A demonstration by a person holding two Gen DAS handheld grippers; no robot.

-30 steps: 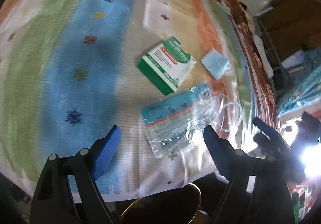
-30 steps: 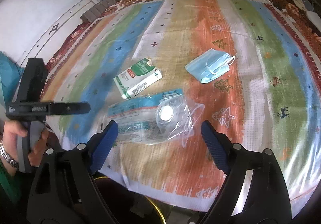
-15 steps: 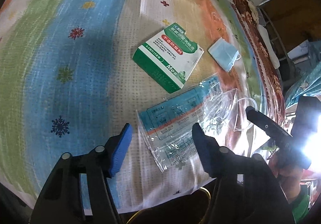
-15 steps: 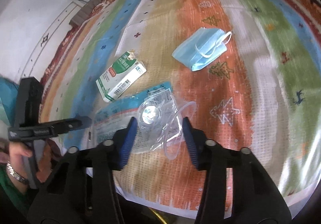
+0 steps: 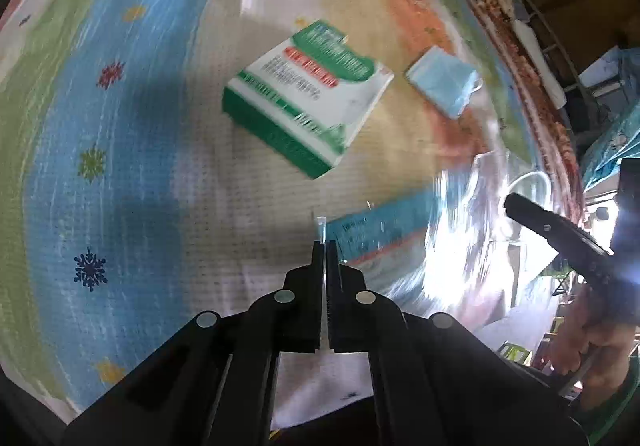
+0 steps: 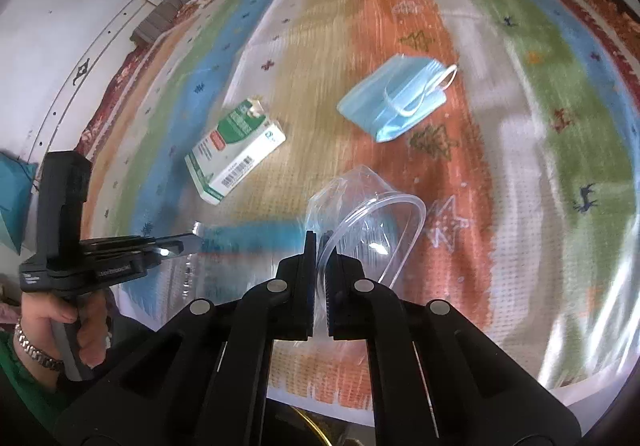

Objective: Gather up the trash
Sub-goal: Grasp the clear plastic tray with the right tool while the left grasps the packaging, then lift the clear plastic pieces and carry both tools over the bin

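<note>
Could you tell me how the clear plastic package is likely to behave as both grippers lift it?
The clear plastic package will probably sag between the left gripper and right gripper, since its film looks thin and crinkled. It seems light. The glossy surface may slip.

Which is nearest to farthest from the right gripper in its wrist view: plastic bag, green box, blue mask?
1. plastic bag: clamped in the right gripper.
2. green box: up and left on the striped cloth.
3. blue mask: farther up, slightly right.
</note>
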